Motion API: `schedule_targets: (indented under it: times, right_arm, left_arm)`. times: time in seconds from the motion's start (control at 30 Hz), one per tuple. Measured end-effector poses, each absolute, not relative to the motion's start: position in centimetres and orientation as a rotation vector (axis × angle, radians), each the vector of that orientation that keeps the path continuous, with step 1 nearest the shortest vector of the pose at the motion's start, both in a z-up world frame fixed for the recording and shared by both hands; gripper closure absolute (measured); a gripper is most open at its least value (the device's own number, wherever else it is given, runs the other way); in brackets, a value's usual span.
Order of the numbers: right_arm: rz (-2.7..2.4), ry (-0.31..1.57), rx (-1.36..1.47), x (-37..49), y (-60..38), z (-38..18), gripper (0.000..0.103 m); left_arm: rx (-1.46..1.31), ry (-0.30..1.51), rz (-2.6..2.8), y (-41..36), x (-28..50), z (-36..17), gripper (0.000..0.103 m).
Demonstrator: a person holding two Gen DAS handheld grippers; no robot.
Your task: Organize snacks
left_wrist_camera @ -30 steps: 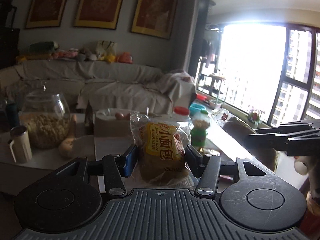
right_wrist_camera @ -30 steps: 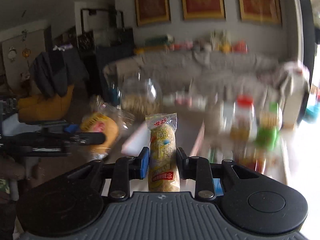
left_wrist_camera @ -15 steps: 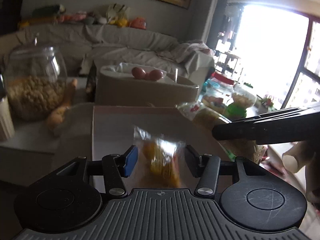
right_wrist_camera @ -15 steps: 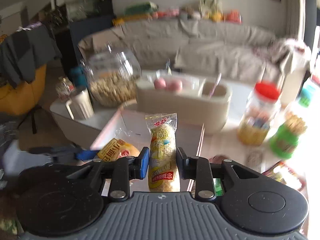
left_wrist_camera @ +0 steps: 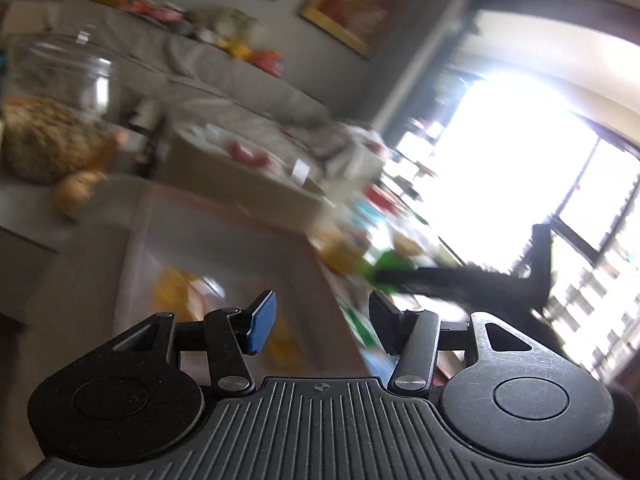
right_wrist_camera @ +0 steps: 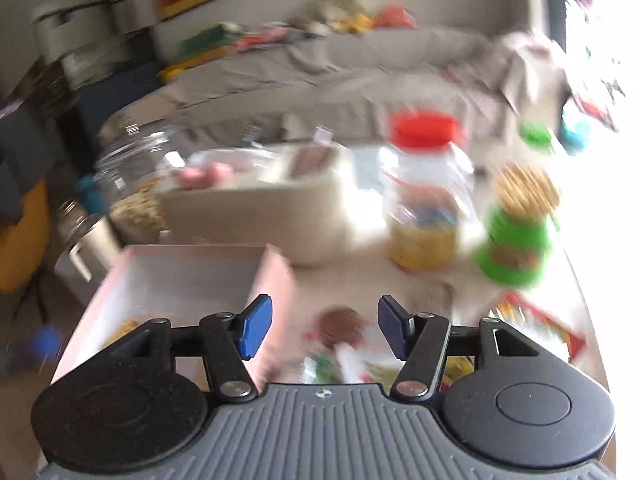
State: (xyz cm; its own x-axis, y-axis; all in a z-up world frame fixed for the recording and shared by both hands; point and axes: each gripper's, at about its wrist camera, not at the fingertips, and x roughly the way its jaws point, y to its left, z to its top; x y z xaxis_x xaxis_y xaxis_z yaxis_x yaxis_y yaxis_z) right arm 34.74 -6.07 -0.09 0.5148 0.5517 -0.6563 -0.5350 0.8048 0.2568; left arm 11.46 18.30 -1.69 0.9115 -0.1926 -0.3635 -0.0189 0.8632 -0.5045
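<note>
Both views are smeared with motion blur, so small detail is uncertain.

Left gripper: jaws stand wide apart, nothing between the pads. Beyond its left pad, a yellow-and-clear plastic snack packet lies on the floor of the shallow pale pink cardboard box. The packet lies flat and apart from the pads, which reads as a finished drop, not a hold.

Right gripper: jaws are opening, and no pad presses on anything. Through the gap I see loose snacks on the pale tabletop, among them a round brown-topped wrapped snack, just right of the box wall. A yellow corner of something shows inside the box at its near left; too blurred to name.

Further back on the table: a clear plastic jar with red lid, a green-based clear tub of biscuit sticks, a cream rectangular bin, and a big round glass jar of pale nuts or puffs.

Judgement: the box serves as the collecting point; the loose pile on the right is likely the next source.
</note>
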Motion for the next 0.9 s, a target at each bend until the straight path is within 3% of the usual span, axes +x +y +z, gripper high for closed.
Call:
schedule_targets:
  times: [0.13,0.27,0.43,0.53,0.67,0.8,0.9]
  right_arm:
    - [0.656,0.874,0.055,36.0,-5.8,-3.1,0.045]
    - [0.598,0.83,0.111,37.9,-4.3,-3.9,0.047]
    - [0.641,0.979,0.045,41.9,-0.6,-5.9,0.047]
    - [0.656,0.975,0.024,41.5,-0.2,-5.8,0.049]
    - [0.711,0.948,-0.044,39.1,-1.9,-4.9,0.081]
    - [0.771,0.944,-0.058,34.7,-5.1,-4.0,0.09]
    - [0.797,0.937,-0.079,31.8,-7.3,-3.6,0.092]
  left_arm:
    - [-0.498,0.55,-0.174,14.9,11.8,-4.2,0.046]
    - [-0.496,0.648,-0.171,13.0,12.3,-6.4,0.046]
    - [-0.497,0.646,-0.114,13.0,11.5,-6.8,0.047]
    - [-0.497,0.657,-0.084,13.2,10.9,-6.8,0.047]
    - [-0.531,0.668,-0.071,13.8,10.8,-7.4,0.047]
    - [-0.558,0.663,-0.083,13.7,11.0,-7.9,0.047]
    - [-0.556,0.664,-0.105,13.2,11.2,-7.6,0.047]
